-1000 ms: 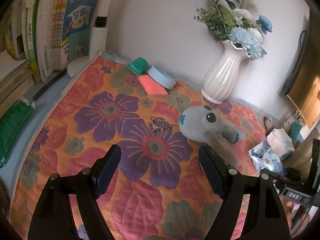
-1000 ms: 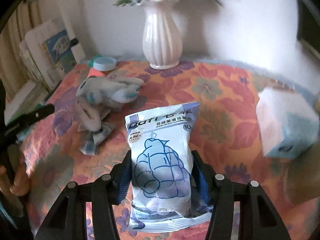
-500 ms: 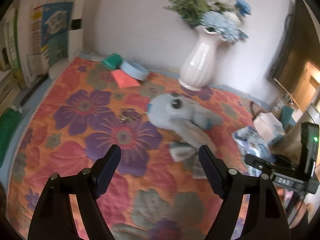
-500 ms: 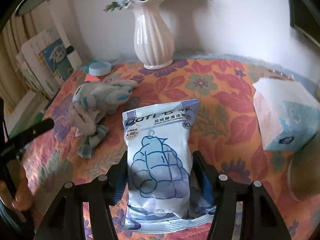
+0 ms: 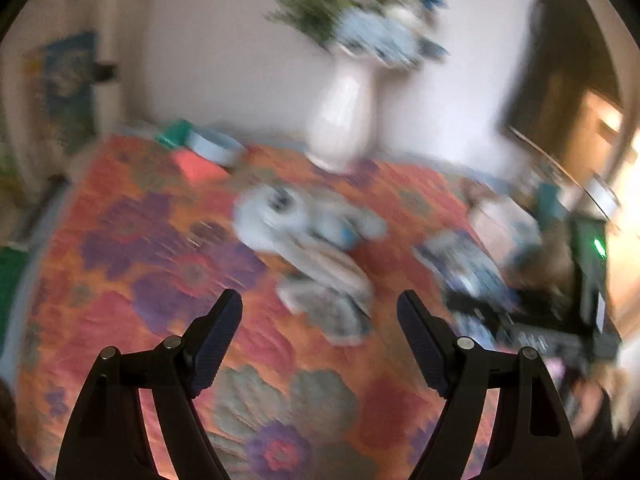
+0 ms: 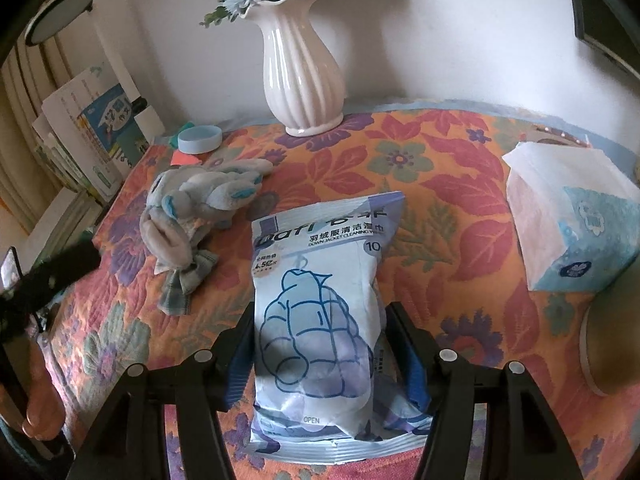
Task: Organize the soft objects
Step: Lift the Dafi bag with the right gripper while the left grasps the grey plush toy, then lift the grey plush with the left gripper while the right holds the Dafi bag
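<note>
My right gripper [image 6: 320, 344] is shut on a blue and white wet wipes pack [image 6: 316, 304] that stands between its fingers over the floral cloth. A grey plush toy [image 6: 200, 196] lies to the pack's left. In the blurred left wrist view the plush toy [image 5: 316, 248] lies ahead of my open, empty left gripper [image 5: 320, 320], slightly right of centre. The wipes pack [image 5: 468, 268] and the right gripper show at the right there.
A white vase [image 6: 300, 68] with blue flowers stands at the back. A tissue pack [image 6: 572, 216] sits at the right. A blue lid [image 6: 199, 139], a pink pad [image 5: 200, 166] and books [image 6: 92, 132] are at the back left.
The left gripper has swung right, so the plush toy now sits ahead of its fingers. The right gripper keeps its hold on the wipes pack and has shifted slightly.
</note>
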`<state>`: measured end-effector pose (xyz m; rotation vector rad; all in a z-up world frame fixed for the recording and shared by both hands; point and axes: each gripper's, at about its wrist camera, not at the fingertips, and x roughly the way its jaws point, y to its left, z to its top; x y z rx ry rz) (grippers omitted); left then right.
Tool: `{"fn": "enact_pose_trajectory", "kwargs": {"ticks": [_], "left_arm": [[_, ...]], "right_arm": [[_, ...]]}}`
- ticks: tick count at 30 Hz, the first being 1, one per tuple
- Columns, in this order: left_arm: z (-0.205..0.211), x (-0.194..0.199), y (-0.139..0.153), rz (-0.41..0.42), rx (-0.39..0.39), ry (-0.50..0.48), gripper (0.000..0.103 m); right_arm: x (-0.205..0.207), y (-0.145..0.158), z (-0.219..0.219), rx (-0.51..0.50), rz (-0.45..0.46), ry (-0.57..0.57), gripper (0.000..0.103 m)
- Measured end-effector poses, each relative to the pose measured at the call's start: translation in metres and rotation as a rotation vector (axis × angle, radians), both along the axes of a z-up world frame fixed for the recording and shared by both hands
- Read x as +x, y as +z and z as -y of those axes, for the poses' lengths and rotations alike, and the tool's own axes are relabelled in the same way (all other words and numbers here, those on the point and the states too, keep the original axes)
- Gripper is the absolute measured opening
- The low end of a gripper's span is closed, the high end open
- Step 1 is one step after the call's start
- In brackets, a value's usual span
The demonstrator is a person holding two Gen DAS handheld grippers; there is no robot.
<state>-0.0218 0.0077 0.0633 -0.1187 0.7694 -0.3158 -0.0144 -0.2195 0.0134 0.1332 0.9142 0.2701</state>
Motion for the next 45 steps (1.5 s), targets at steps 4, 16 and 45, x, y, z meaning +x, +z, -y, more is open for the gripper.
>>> {"fn": "enact_pose_trajectory", "kwargs": {"ticks": [4,16,45], "left_arm": [[0.014,0.000,-0.011,-0.068,0.018,-0.100,0.078],[0.040,0.050,-0.036,-0.172,-0.012,-0.063,0.076],[-0.016,0.015,0.015,-0.133,-0.375,-0.130,0.046]], "right_arm": [[0.000,0.000,0.003,0.023,-0.006,0.003,0.061],[-0.001,0.001,0.000,0.012,-0.004,0.009,0.061],[-0.013,0.011,-0.016,-0.106,0.108,0.003,0.058]]}}
